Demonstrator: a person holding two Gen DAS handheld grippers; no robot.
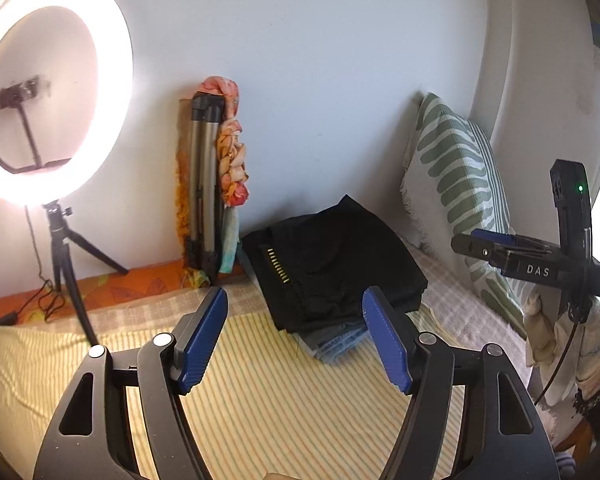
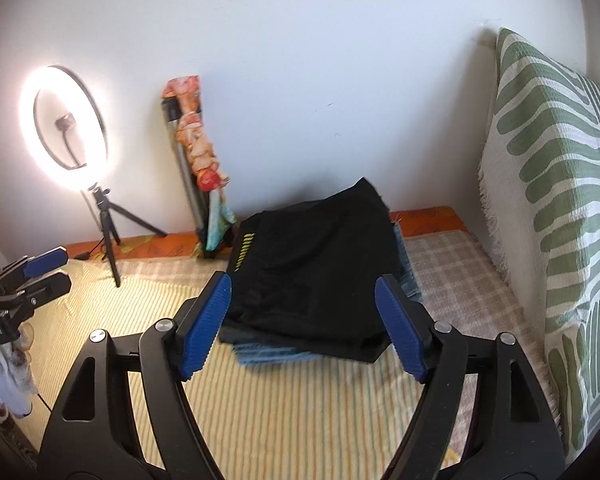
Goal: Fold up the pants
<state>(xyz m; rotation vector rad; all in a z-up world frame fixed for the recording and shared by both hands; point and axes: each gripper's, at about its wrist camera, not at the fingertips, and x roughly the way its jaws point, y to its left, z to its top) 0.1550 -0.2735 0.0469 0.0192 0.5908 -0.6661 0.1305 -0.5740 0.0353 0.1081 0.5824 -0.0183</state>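
Folded black pants [image 1: 336, 264] [image 2: 316, 268] with a row of yellow marks lie on top of a stack of folded blue jeans [image 1: 336, 346] [image 2: 268, 350] on the striped bed cover. My left gripper [image 1: 294, 336] hovers in front of the stack, its blue pads wide apart with nothing between them. My right gripper [image 2: 304, 322] stands open just short of the stack's near edge, also empty. Each gripper shows in the other's view: the right gripper [image 1: 472, 242] at the right edge, the left gripper [image 2: 58, 268] at the left edge.
A lit ring light [image 1: 48, 92] [image 2: 66, 128] on a small black tripod stands at the left by the wall. A folded tripod wrapped in patterned cloth [image 1: 214, 184] [image 2: 198, 168] leans on the wall. A green-and-white pillow [image 1: 460, 196] [image 2: 556, 208] stands to the right.
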